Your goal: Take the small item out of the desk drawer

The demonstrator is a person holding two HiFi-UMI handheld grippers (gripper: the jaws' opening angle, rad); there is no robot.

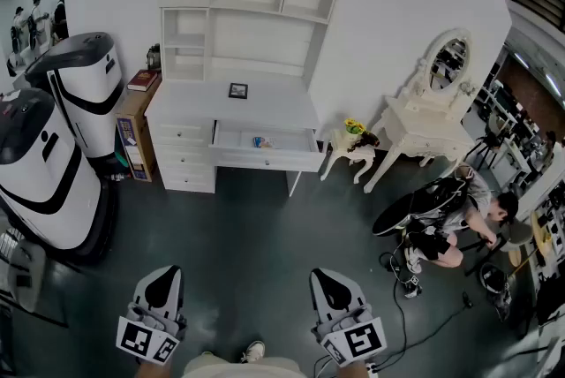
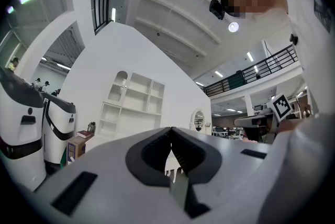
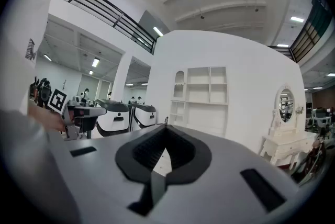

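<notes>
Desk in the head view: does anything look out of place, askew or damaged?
Only the drawer under the desk top stands pulled open, with small items inside. Nothing looks spilled, tilted or damaged.

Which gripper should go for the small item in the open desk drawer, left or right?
Right, marginally. The right gripper lines up nearer the open white desk drawer and the small colourful item in it; the left gripper sits further left. Both are shut, empty and far off.
</notes>
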